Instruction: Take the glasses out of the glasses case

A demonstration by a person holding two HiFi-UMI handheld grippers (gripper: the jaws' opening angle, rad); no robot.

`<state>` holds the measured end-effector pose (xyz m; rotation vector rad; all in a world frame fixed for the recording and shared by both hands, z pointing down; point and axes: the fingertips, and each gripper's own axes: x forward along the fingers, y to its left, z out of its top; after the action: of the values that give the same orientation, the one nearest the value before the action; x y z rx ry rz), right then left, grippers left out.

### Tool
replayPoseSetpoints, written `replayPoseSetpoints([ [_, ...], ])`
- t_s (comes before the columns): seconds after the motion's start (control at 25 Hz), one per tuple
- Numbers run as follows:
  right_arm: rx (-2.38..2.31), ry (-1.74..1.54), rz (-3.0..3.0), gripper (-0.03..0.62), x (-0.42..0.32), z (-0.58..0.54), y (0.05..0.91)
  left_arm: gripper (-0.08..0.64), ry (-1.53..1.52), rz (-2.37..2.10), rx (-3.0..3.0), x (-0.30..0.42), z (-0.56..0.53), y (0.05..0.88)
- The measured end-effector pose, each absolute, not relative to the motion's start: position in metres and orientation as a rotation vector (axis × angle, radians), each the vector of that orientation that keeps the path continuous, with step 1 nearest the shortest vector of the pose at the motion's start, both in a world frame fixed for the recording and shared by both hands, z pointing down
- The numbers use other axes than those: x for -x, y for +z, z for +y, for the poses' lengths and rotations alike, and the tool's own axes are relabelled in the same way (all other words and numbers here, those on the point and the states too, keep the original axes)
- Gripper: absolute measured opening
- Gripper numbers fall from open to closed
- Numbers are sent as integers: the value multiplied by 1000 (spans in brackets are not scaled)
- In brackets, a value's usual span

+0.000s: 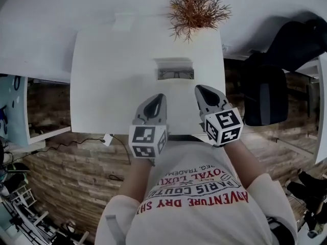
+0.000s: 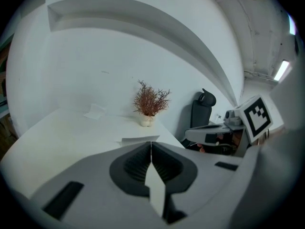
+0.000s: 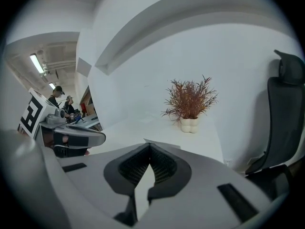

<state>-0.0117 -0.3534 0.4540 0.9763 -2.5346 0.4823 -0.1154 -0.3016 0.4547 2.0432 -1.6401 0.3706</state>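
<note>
1. Approach step: the open pale-grey rectangular glasses case (image 1: 175, 64) sits on the white worktop (image 1: 102, 75), with the dark-framed glasses (image 1: 175, 75) lying inside, untouched
2. The left hand-held gripper (image 1: 161, 97) and right hand-held gripper (image 1: 199, 88) hover near the case, each with jaws pressed together and empty
3. Next, I judge, one must part its jaws and pinch the frame while the other steadies the case

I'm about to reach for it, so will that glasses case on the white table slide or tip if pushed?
The glasses case lies low and flat on the smooth white table, so it would probably slide rather than tip. It seems open with the glasses showing, so a shove might jostle them.
</note>
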Motion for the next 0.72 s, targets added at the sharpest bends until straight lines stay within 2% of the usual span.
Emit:
replayPoseSetpoints([
  [0.64, -796, 508, -2329, 17, 73, -410, 516, 8, 460, -1473, -2040, 151, -365, 500],
  [0.68, -776, 493, -2320, 39, 76, -412, 520, 9, 462, -1467, -2037, 153, -367, 503],
  [0.72, -752, 476, -2311, 103, 79, -414, 524, 9, 464, -1461, -2034, 155, -370, 505],
])
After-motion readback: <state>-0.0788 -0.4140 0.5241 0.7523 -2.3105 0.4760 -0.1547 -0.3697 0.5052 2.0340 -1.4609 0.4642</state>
